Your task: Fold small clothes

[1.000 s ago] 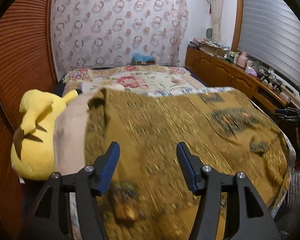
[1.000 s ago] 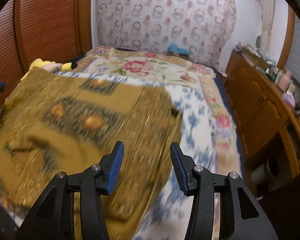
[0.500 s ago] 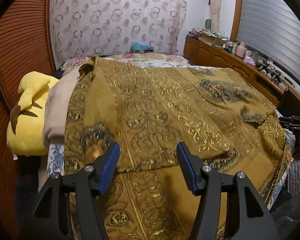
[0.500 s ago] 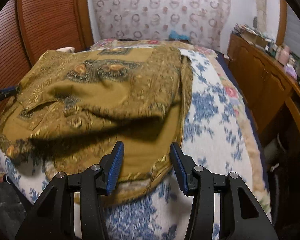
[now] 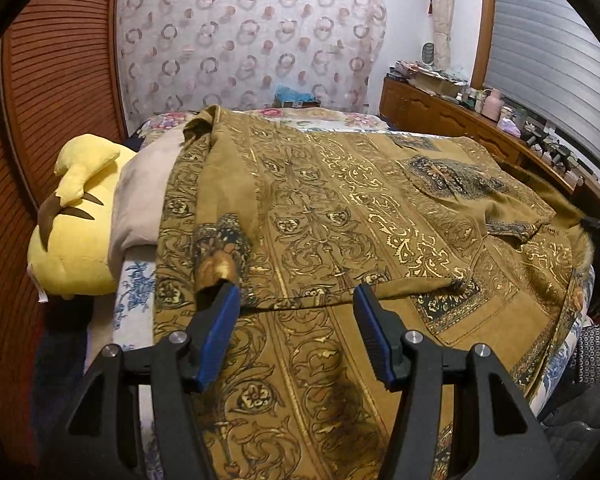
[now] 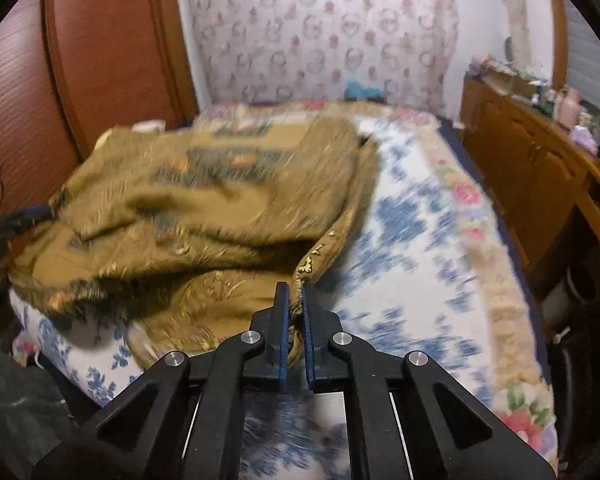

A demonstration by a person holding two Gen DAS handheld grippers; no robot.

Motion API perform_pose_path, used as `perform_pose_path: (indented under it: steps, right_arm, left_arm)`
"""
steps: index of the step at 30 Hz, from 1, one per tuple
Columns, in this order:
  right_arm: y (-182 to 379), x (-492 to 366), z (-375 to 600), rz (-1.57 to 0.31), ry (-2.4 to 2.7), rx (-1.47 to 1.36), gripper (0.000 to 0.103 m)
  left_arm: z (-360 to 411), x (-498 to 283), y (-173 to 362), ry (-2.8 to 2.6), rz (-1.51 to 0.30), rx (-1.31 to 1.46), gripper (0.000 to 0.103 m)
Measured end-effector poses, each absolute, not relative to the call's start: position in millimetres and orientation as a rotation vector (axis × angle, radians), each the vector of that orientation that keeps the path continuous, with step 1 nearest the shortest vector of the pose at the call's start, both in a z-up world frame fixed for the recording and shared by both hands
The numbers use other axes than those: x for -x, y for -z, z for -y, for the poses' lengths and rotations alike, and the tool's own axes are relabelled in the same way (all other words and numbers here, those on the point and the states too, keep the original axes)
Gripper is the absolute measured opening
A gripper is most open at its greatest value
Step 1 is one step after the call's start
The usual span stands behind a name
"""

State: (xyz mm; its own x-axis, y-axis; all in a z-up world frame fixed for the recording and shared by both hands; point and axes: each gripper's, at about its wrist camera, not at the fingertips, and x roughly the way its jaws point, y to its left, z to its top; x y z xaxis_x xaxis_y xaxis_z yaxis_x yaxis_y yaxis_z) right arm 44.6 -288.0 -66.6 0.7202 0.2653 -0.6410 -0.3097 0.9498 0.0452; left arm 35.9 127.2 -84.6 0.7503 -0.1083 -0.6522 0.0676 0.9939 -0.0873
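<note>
Blue-flowered white bedspread [image 6: 412, 240] carries an olive-gold patterned garment [image 5: 340, 216], spread over the bed's left half up to its near edge. Right gripper [image 6: 295, 320] has its jaws pressed together on the garment's near corner. Left gripper [image 5: 296, 320] stands about half open above the garment, holding nothing.
</note>
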Motion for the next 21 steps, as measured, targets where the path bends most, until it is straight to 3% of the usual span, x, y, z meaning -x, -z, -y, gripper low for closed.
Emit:
perform_pose_path:
  steps: [5,10,13,17,21]
  right_arm:
    - [45,-40,323,-0.679,-0.241,0.059,0.003]
    - [65,-47,323,-0.755,-0.194,0.126,0.006]
    - [66,-49,320,-0.754,-0.205,0.115,0.014]
    - [57,-54,314,-0.717,-0.209,0.115,0.043]
    - [51,-65,299,-0.699,-0.216,0.135,0.052]
  left_arm:
    - [-133,-24,76,0.077,-0.69,0.059,0.058]
    - [-143,-15,70,0.051,-0.672,0.059,0.058]
    - [-151,-11,69,0.034,-0.668,0.062,0.058]
    - [-160,-9,69,0.009,-0.671,0.073,0.058]
    - [-161,-14,67,0.002,-0.664,0.067,0.058]
